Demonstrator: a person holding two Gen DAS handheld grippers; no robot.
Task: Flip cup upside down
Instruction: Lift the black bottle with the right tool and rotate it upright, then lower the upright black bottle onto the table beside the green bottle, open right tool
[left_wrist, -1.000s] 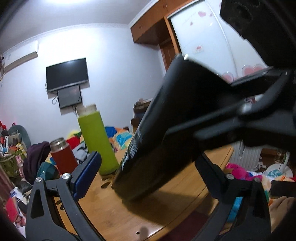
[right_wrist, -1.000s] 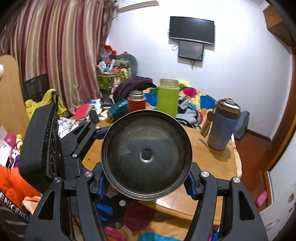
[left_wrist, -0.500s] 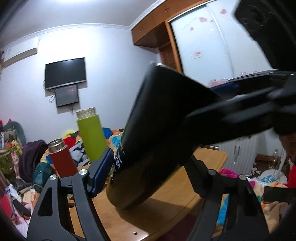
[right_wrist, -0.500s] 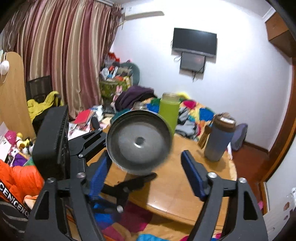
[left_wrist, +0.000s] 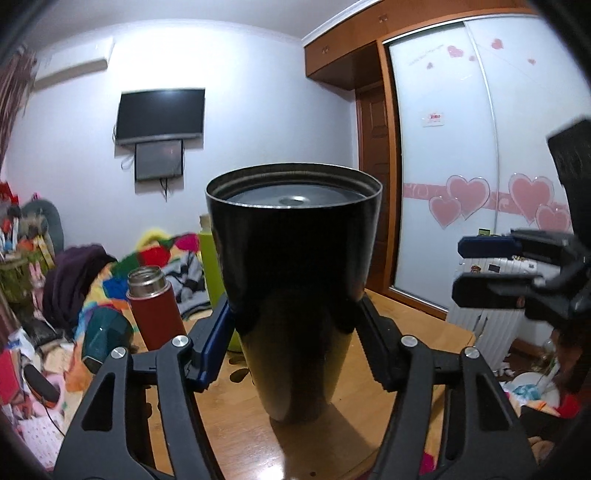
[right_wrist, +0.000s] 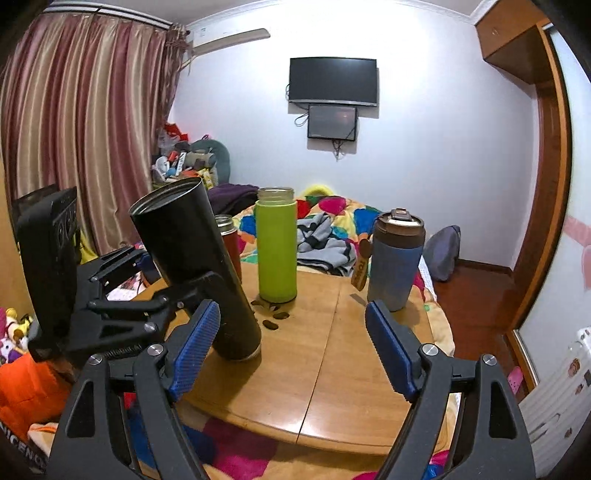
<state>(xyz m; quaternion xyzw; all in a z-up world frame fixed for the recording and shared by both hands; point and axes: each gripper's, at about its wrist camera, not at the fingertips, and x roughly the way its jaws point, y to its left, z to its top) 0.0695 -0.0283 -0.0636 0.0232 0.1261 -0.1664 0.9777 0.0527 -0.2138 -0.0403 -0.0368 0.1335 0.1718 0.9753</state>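
Note:
A tall black tumbler cup (left_wrist: 295, 280) fills the left wrist view, its wide flat base up and its narrow end on the wooden table (left_wrist: 413, 332). My left gripper (left_wrist: 295, 332) is shut on the cup's body. In the right wrist view the cup (right_wrist: 199, 269) leans to the left with one lower edge on the table, and the left gripper (right_wrist: 184, 291) clamps it from the left. My right gripper (right_wrist: 295, 350) is open and empty, just right of the cup over the table. It also shows at the right of the left wrist view (left_wrist: 487, 273).
On the round table (right_wrist: 332, 354) stand a green bottle (right_wrist: 277, 247), a red flask (right_wrist: 229, 240) behind the cup and a blue-grey mug with a brown lid (right_wrist: 397, 258). Small dark pieces (right_wrist: 275, 317) lie by the green bottle. A cluttered bed lies behind.
My right gripper let go of the cup, opened and drew back. My left gripper took the cup, swung it from lying toward the camera to standing base-up on the table.

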